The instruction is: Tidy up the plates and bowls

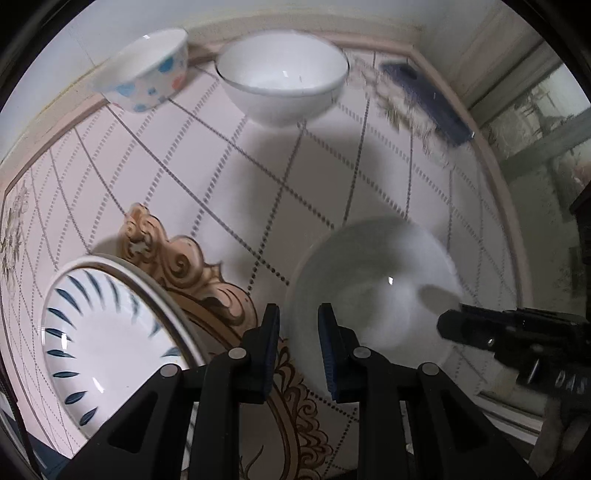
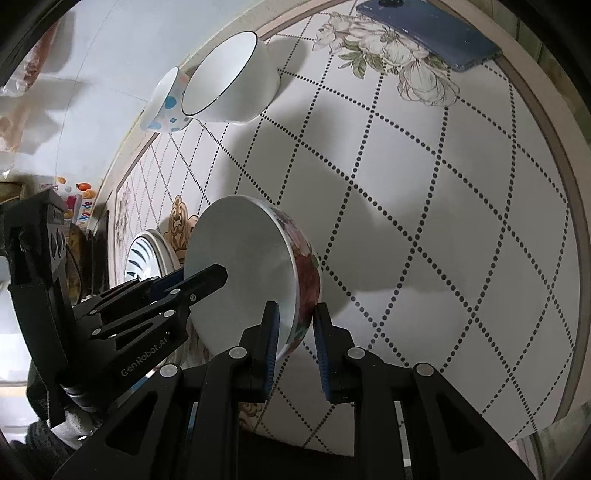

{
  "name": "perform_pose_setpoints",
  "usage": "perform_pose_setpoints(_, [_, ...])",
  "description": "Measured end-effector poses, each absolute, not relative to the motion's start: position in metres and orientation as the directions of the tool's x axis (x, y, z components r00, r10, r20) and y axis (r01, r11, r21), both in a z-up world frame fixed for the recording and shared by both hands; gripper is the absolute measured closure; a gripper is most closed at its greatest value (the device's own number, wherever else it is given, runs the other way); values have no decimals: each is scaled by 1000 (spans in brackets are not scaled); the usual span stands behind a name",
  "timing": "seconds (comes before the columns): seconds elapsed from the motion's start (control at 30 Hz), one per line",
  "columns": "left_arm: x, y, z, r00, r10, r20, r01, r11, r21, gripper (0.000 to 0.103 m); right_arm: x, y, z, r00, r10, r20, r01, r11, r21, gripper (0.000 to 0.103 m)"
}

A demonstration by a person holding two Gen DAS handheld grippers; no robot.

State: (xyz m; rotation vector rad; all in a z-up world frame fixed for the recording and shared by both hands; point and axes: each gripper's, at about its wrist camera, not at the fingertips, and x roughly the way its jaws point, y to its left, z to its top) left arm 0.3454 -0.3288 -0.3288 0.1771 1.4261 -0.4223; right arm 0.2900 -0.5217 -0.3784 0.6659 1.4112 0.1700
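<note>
My right gripper [image 2: 294, 328] is shut on the rim of a floral bowl [image 2: 255, 273], white inside, and holds it above the table. The same bowl [image 1: 373, 295] shows blurred in the left wrist view, with the right gripper [image 1: 454, 328] at its right rim. My left gripper [image 1: 299, 343] straddles that bowl's left rim with its jaws narrowly apart; I cannot tell if it grips. A plate with blue dashes [image 1: 107, 339] lies at the lower left. A plain white bowl [image 1: 282, 79] and a dotted bowl [image 1: 147, 77] stand at the far edge.
The round table [image 2: 461, 221] has a checked cloth with flower prints and a raised rim. A blue phone [image 2: 428, 29] lies at its far right edge, also in the left wrist view [image 1: 428, 99]. A wall runs behind the bowls.
</note>
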Motion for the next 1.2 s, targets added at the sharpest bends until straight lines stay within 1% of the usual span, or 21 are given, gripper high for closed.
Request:
perform_pose_setpoints(0.1, [359,-321,-304,119,-205,-972,358,922,-151,83,295,-538,-360,226,511,-829,276,783,558,78])
perform_pose_setpoints(0.13, [368,-318,-297,128,-216,-968,341,926,-162,78,299,-545,-351,248,520,-817,276,771,574,76])
perform_pose_setpoints(0.17, [377,-316,-292,130,-232,-964,324,929,-179,75,305,-550,-345,265,524,-810,273,765,584,69])
perform_pose_setpoints(0.2, [390,-315,-289,124,-253,-959,305,930,-206,74,313,-555,-336,287,528,-799,264,758,596,59])
perform_pose_setpoints(0.27, [418,-312,-290,117,-263,-958,262,938,-226,74,332,-564,-325,332,531,-780,253,746,616,48])
perform_pose_setpoints(0.43, [475,-312,-304,117,-259,-959,186,954,-235,74,397,-571,-325,384,532,-755,249,727,640,48])
perform_pose_setpoints(0.53, [502,-314,-318,98,-257,-961,158,958,-240,74,435,-571,-341,362,547,-755,266,715,646,48])
perform_pose_setpoints(0.73, [533,-324,-351,34,-254,-967,138,959,-247,74,479,-561,-376,312,554,-771,285,720,633,48])
perform_pose_setpoints(0.77, [536,-325,-355,35,-251,-967,139,960,-244,75,482,-560,-381,307,553,-775,291,721,629,50])
perform_pose_setpoints(0.8, [537,-326,-356,50,-256,-965,150,958,-246,75,486,-560,-387,300,551,-778,296,722,626,58])
perform_pose_setpoints(0.83, [539,-328,-357,61,-255,-965,163,956,-243,79,490,-559,-391,296,551,-780,298,723,623,64])
perform_pose_setpoints(0.87, [537,-328,-356,69,-251,-965,172,956,-237,83,492,-558,-395,293,550,-782,300,723,622,75])
perform_pose_setpoints(0.9, [538,-329,-356,78,-246,-966,182,956,-229,87,494,-556,-397,291,542,-789,301,731,613,79])
perform_pose_setpoints(0.97, [539,-330,-355,93,-244,-965,193,956,-223,87,495,-554,-398,300,526,-796,296,742,602,83])
perform_pose_setpoints(1.2, [527,-332,-345,139,-220,-966,223,957,-186,87,494,-542,-396,291,496,-818,262,781,567,83])
